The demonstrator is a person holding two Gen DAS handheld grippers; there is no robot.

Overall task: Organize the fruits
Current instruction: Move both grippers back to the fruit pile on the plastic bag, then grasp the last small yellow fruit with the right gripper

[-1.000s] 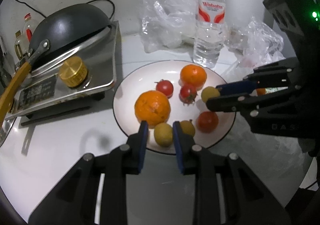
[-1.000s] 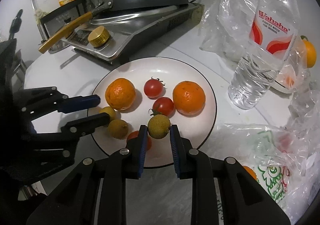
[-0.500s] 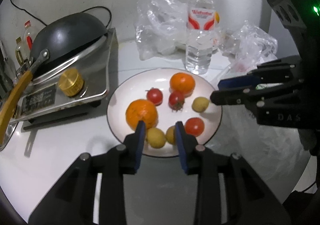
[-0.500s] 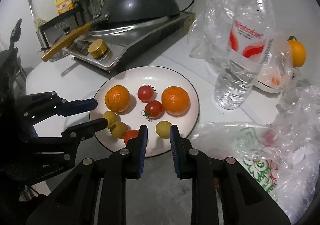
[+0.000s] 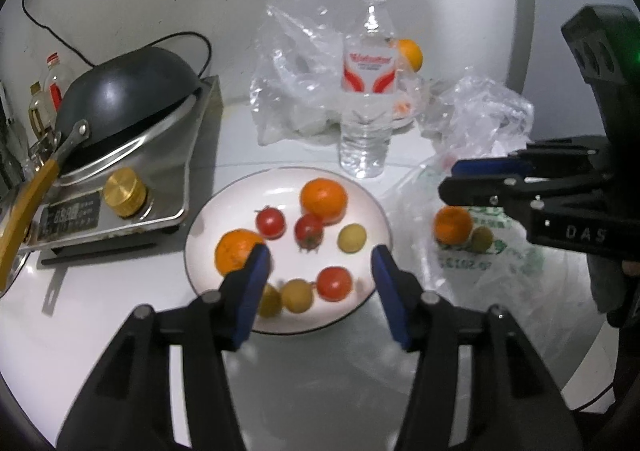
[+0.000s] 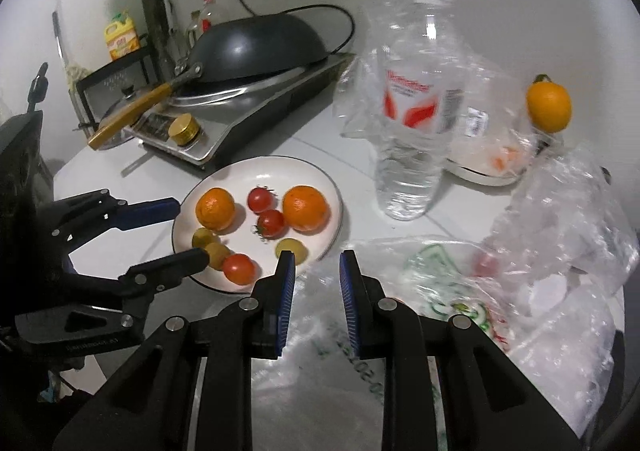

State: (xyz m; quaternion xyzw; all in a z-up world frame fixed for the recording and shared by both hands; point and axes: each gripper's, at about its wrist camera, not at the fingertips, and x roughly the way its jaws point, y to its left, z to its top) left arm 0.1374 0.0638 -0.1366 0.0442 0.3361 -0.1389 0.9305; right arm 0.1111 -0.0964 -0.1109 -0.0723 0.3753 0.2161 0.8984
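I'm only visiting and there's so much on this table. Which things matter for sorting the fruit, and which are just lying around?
Part of the job:
- white plate of fruit
- oranges
- tomatoes
- small yellow fruits
- printed bag

Just lying about:
- water bottle
- wok
- cooker

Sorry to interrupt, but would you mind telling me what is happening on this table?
A person with two handheld grippers is sorting fruit onto a white plate, which holds two oranges, three tomatoes and three small yellow fruits. Neither gripper holds anything: the left gripper hovers above the plate with its jaws opening, and the right gripper, shut and empty, is over the plastic bag beside it.
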